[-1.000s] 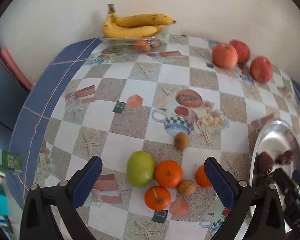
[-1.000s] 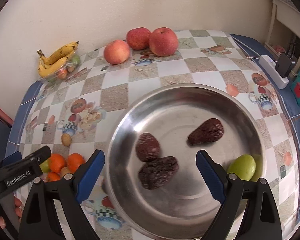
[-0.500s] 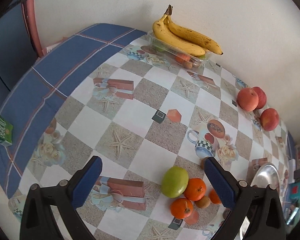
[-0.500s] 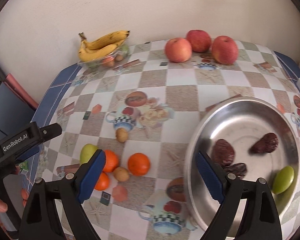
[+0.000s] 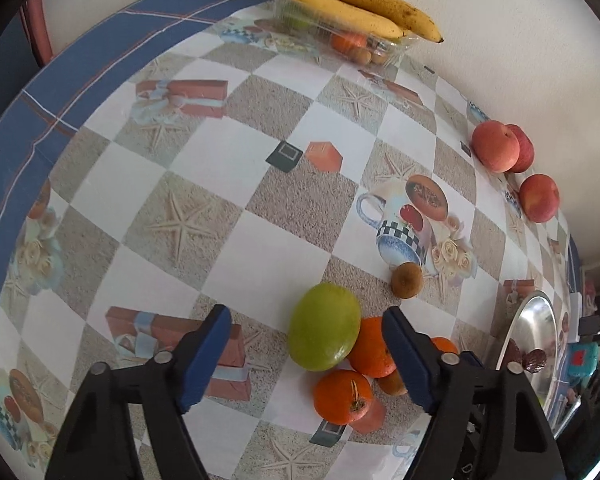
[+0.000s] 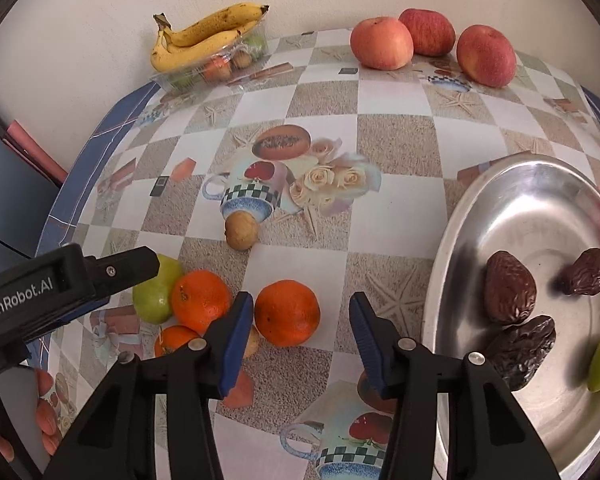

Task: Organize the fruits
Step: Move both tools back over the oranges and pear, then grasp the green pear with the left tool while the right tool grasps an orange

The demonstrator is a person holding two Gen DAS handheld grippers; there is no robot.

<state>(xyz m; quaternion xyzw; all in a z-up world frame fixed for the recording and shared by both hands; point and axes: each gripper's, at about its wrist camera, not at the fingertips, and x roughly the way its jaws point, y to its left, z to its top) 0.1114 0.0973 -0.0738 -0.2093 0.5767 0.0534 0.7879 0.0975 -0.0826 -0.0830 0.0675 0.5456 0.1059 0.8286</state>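
- Fruit cluster: a green fruit (image 5: pixel 325 327), three oranges and a small brown fruit lie touching at the near left of the checkered tablecloth (image 5: pixel 228 208).
- Left gripper (image 5: pixel 306 354): jaws wide apart, holding nothing, with the green fruit between the blue pads.
- Right gripper (image 6: pixel 301 340): jaws wide apart, empty, with one orange (image 6: pixel 287 313) just beyond the tips.
- Steel bowl (image 6: pixel 452 248), near right: three dried dates and a green fruit inside.
- Far edge: bananas (image 6: pixel 204 38) on a clear tray, three apples to the right.
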